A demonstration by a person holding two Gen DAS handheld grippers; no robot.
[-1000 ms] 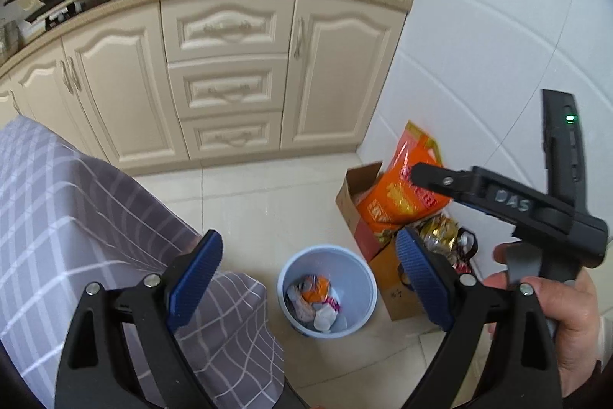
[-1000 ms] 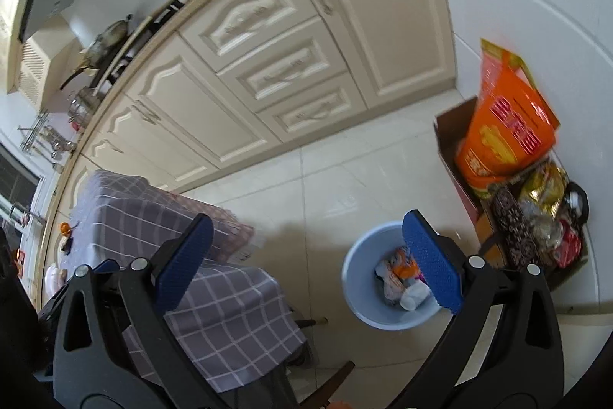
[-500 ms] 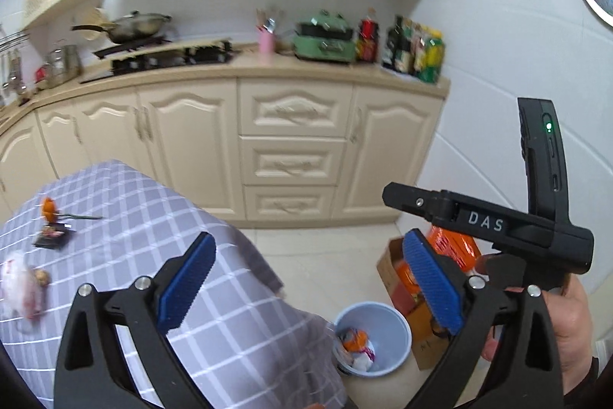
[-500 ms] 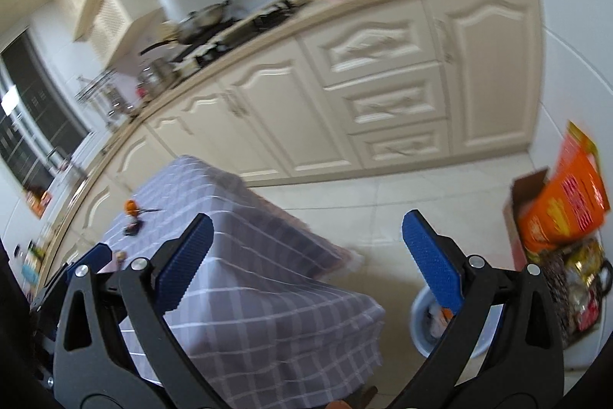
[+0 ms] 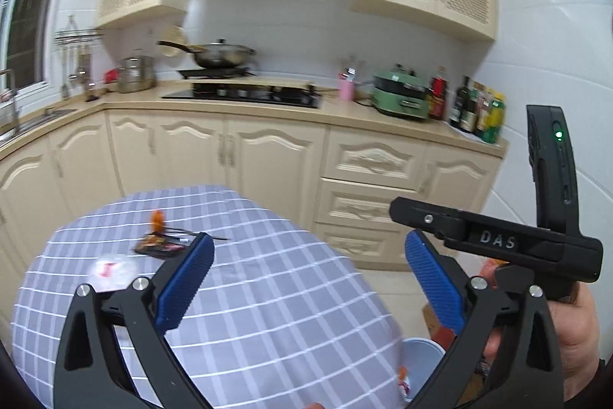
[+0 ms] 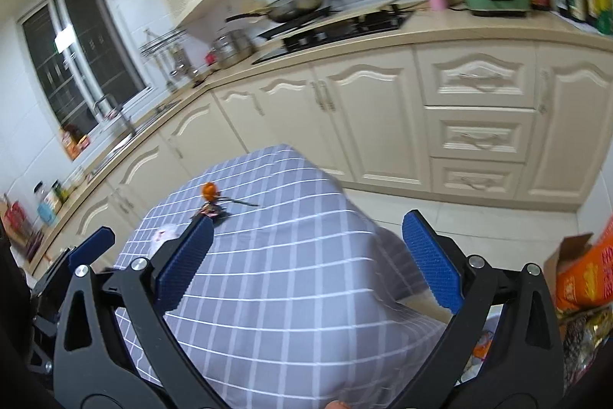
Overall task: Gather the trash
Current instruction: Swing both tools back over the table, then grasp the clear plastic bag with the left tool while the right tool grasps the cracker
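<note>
On the checked cloth of the surface (image 5: 268,294), toward 10 o'clock from your left tongs (image 5: 302,284), lie the bits left to collect: an orange scrap (image 5: 157,219) on a thin dark stem, a dark wrapper (image 5: 159,248) just beside it at 6 o'clock, and a pale crumpled wad (image 5: 111,269) nearer you at 8 o'clock. The right view shows the same three in a line at 11 o'clock from your right tongs (image 6: 306,261): orange scrap (image 6: 208,191), wrapper (image 6: 208,213), wad (image 6: 164,234).

Both tongs stand wide apart with nothing between the pads. Your right hand (image 5: 574,328) shows at 4 o'clock in the left view.

Expect all three to be very light. The wrapper looks like thin glossy film, so it will likely slip and crackle; take it across its middle, where it bunches, not by a flat edge. The wad looks soft, tissue or thin plastic, though blur makes that hard to tell; it should crush easily, so close around its bulk. The orange scrap seems small and brittle; pinch the head rather than the stem, which may slide out between the pads. Press lightly downward, since the cloth is loose and may come up with the pads.

The bin (image 5: 421,355) sits on the floor at 5 o'clock, its rim just showing past the cloth's edge.
</note>
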